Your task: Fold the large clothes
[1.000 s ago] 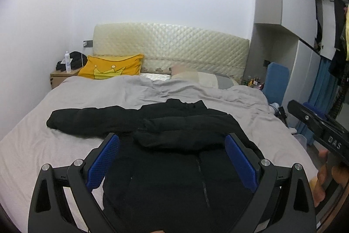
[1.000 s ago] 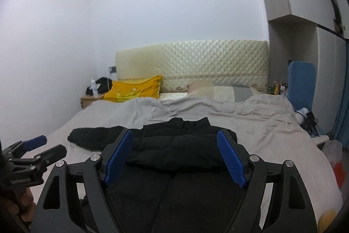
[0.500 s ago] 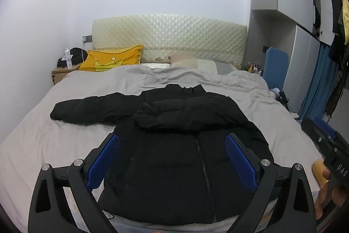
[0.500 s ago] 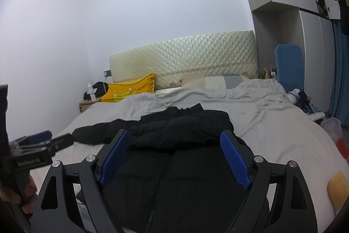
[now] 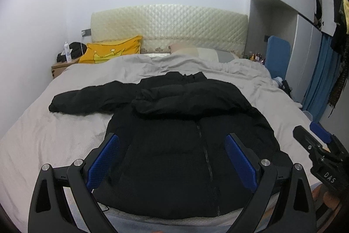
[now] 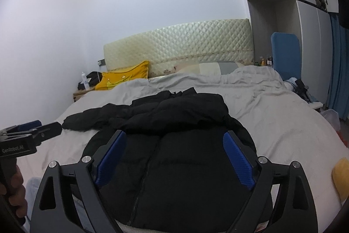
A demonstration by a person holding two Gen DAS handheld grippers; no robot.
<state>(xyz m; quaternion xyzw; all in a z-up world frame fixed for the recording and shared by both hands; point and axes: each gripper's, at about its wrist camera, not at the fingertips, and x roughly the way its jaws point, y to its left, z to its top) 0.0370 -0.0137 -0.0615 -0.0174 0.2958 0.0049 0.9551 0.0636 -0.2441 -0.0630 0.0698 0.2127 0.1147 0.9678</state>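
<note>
Left wrist view: the black puffer jacket (image 5: 187, 137) lies front-up on the grey bedspread (image 5: 54, 141), zipper running toward the camera, one sleeve already folded across the chest, the other sleeve (image 5: 91, 99) stretched out flat toward the picture's left. The left gripper (image 5: 172, 158) hovers above the hem end, jaws spread wide, nothing between the blue pads; the jacket's lower body shows through the gap but sits beneath, not pinched. The right gripper (image 5: 314, 141) enters at the picture's right edge, off the jacket's side. Judged step: coming down to take the hem corners for a fold toward the collar. Doing it well likely means each gripper seizing both layers at a corner, lifting evenly, and dealing with the outstretched sleeve first so it doesn't trail. Right wrist view: right gripper (image 6: 174, 156) hangs over the jacket (image 6: 174, 167), its jaws wide and just opening further, empty; zipper runs between the pads from this angle, fabric below them and untouched. The left gripper (image 6: 30, 130) shows at the picture's left edge, over bare bedspread (image 6: 283, 134) beside the outstretched sleeve (image 6: 87, 119), a hand (image 6: 15, 187) on its grip.
</note>
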